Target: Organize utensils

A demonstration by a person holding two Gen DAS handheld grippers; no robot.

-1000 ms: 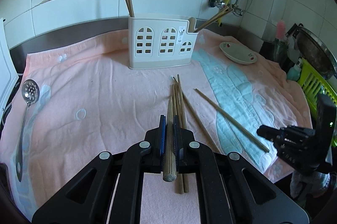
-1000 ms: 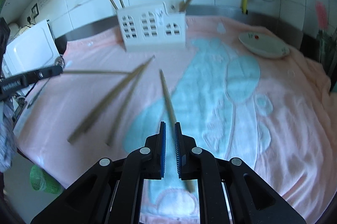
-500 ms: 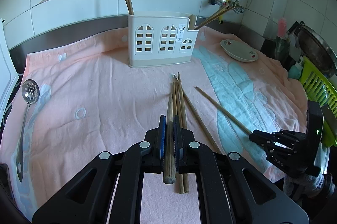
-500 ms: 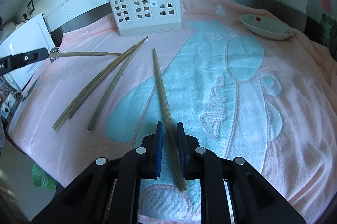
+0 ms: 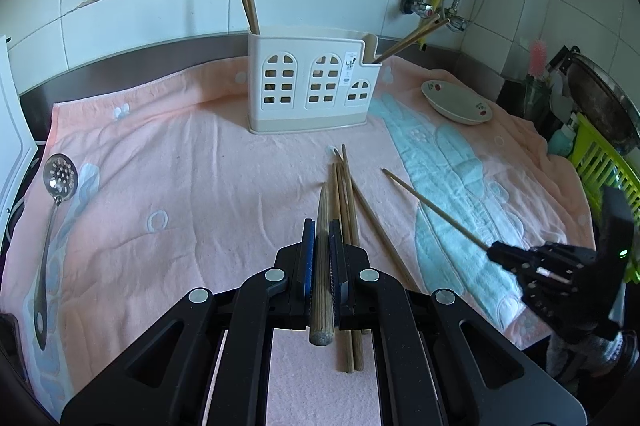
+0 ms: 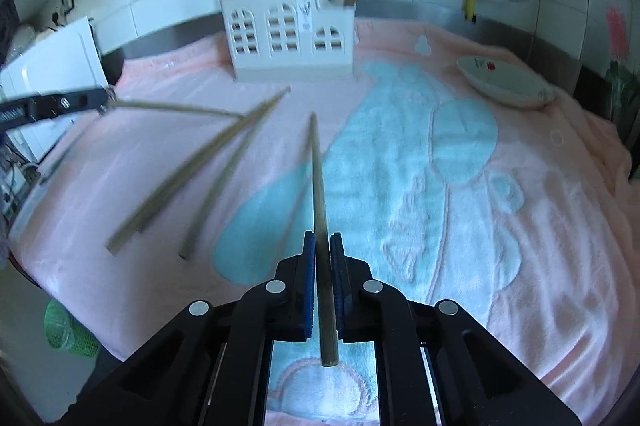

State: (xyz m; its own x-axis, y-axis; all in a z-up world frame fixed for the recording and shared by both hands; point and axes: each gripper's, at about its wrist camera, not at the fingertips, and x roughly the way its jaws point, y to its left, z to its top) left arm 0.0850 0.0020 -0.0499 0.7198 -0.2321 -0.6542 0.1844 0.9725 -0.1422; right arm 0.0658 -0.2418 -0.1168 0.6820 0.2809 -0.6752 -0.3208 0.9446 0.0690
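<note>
Both grippers are gripping one chopstick each: the left gripper (image 5: 320, 246) is clamping a chopstick (image 5: 322, 226) whose long axis is pointing toward the white holder (image 5: 308, 89), and the right gripper (image 6: 323, 258) is clamping another chopstick (image 6: 318, 193) aimed likewise. Four loose chopsticks (image 5: 346, 193) are lying on the towel (image 5: 180, 165) in front of the holder, nearer the left gripper, while four chopsticks are standing in the holder, two at each end.

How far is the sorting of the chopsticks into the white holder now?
Done: several chopsticks stand in the white holder. In hand: the left gripper and right gripper are each shut on one chopstick. Left: the loose chopsticks on the towel and the slotted spoon.
</note>
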